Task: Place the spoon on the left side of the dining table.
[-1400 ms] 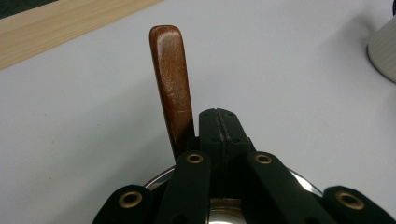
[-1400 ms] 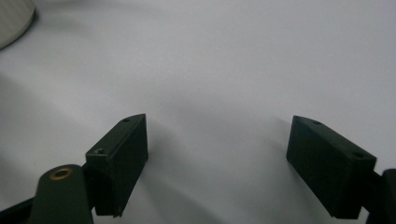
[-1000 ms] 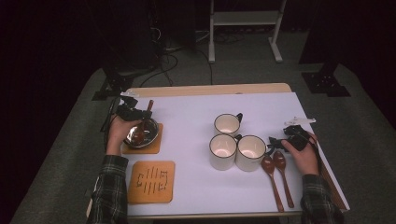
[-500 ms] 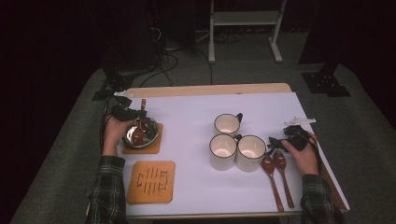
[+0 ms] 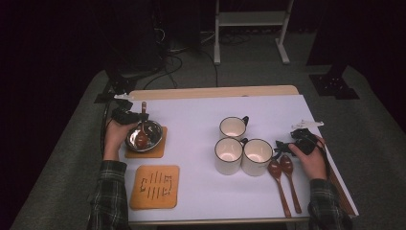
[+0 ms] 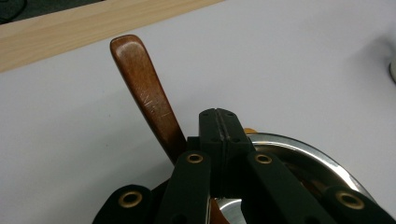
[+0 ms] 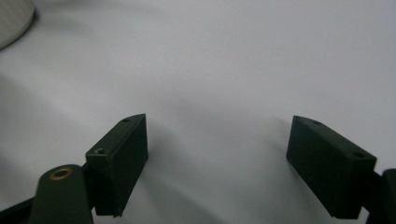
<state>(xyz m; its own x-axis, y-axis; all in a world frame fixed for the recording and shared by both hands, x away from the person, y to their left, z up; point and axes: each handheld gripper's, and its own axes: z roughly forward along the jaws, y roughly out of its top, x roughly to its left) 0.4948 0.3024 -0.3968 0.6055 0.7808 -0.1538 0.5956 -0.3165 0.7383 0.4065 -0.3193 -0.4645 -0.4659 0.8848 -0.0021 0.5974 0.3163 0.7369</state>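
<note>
The left gripper [image 5: 136, 116] is sitting at the far left edge of a steel bowl [image 5: 152, 129], with its jaws pressed together and nothing between them. A wooden spoon [image 5: 142, 128] is resting in that bowl, its head down in the bottom and its handle leaning over the far rim, just beside the gripper. In the left gripper view the spoon handle [image 6: 147, 100] is rising just to the left of the closed jaws, next to them rather than between them, and the bowl rim [image 6: 299, 149] is curving away on the right. The bowl is standing on a small wooden mat [image 5: 159, 148] at the left of the bench [image 5: 191, 191]; a second wooden mat [image 5: 154, 202] with slots is lying nearer.

The right gripper [image 5: 282, 146] is resting on the bench at the right with its jaws spread wide and nothing between them, as the right gripper view [image 7: 217, 154] is showing. It is pointing toward three white mugs [image 5: 242, 153] grouped in the middle. Two more wooden spoons [image 5: 282, 184] are lying side by side just near it, handles toward the near edge.
</note>
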